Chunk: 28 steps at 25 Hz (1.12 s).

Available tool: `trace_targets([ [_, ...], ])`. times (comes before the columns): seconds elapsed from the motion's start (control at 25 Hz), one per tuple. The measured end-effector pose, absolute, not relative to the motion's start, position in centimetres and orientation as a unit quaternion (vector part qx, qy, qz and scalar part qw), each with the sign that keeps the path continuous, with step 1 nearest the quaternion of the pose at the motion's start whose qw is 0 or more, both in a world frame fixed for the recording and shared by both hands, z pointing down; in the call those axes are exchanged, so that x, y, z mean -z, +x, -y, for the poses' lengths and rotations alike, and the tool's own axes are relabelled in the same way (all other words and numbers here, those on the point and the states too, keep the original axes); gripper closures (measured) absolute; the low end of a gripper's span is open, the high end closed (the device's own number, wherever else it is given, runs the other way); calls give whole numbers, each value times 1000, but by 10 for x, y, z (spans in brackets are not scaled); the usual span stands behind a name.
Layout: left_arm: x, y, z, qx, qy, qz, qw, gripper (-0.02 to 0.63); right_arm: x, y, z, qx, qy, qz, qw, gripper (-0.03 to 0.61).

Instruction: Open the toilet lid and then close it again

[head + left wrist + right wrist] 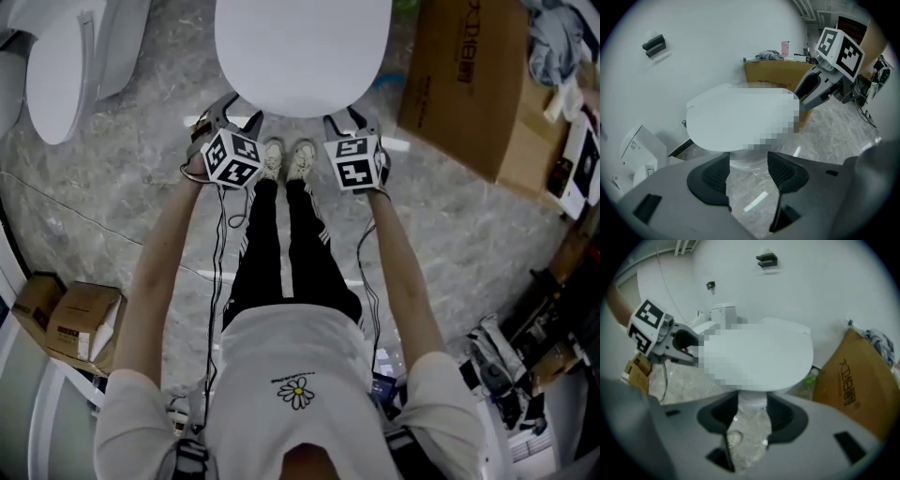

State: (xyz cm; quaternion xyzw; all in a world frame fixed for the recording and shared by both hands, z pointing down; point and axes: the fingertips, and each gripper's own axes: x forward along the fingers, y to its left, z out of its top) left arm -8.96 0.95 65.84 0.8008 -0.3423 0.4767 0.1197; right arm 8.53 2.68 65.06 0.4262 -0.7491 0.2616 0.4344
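Note:
The white toilet lid (302,52) lies flat and closed on the bowl at the top of the head view. My left gripper (234,108) stands just in front of the lid's front-left rim, and my right gripper (347,118) is just in front of its front-right rim. In the left gripper view the jaws (747,171) are apart, with only floor and the bowl's base between them, below the lid (736,122). In the right gripper view the jaws (752,412) are also apart and hold nothing, and the lid (759,357) is right ahead.
A large cardboard box (469,84) stands right of the toilet. A second white toilet (66,66) sits at the upper left. Small cartons (80,323) lie at the lower left, with clutter along the right wall. The person's shoes (288,157) stand between the grippers.

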Motion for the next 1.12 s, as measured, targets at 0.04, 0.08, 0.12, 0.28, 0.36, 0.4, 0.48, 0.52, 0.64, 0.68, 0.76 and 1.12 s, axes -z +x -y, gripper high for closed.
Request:
trace_targets([
  [0.04, -664, -91, -11, -479, 800, 341, 121, 350, -656, 84, -28, -263, 426, 748, 435, 367],
  [0.08, -669, -92, -12, -480, 799, 340, 122, 350, -661, 83, -29, -265, 427, 747, 436, 367],
  [0.12, -674, -93, -13, -482, 799, 339, 123, 351, -667, 82, -30, -266, 427, 746, 436, 367],
  [0.28, -697, -93, -15, -484, 797, 338, 132, 350, -689, 82, -32, -275, 431, 739, 438, 371],
  [0.36, -709, -93, -16, -484, 795, 339, 140, 350, -701, 82, -33, -283, 434, 734, 439, 379],
  [0.4, -715, -94, -17, -484, 794, 339, 144, 350, -707, 82, -34, -285, 435, 732, 440, 379],
  [0.48, -728, -95, -18, -486, 791, 339, 152, 350, -720, 81, -35, -289, 435, 728, 443, 380],
  [0.52, -733, -95, -19, -487, 790, 338, 155, 350, -725, 80, -35, -291, 435, 727, 444, 380],
  [0.64, -745, -95, -19, -489, 789, 336, 157, 350, -736, 80, -35, -293, 434, 727, 445, 382],
  [0.68, -748, -94, -18, -490, 789, 335, 157, 350, -739, 80, -35, -293, 434, 727, 445, 382],
  [0.76, -753, -94, -18, -491, 788, 336, 159, 350, -744, 81, -34, -292, 433, 726, 447, 383],
  [1.12, -763, -93, -16, -484, 787, 347, 163, 350, -749, 80, -33, -287, 435, 731, 441, 388],
])
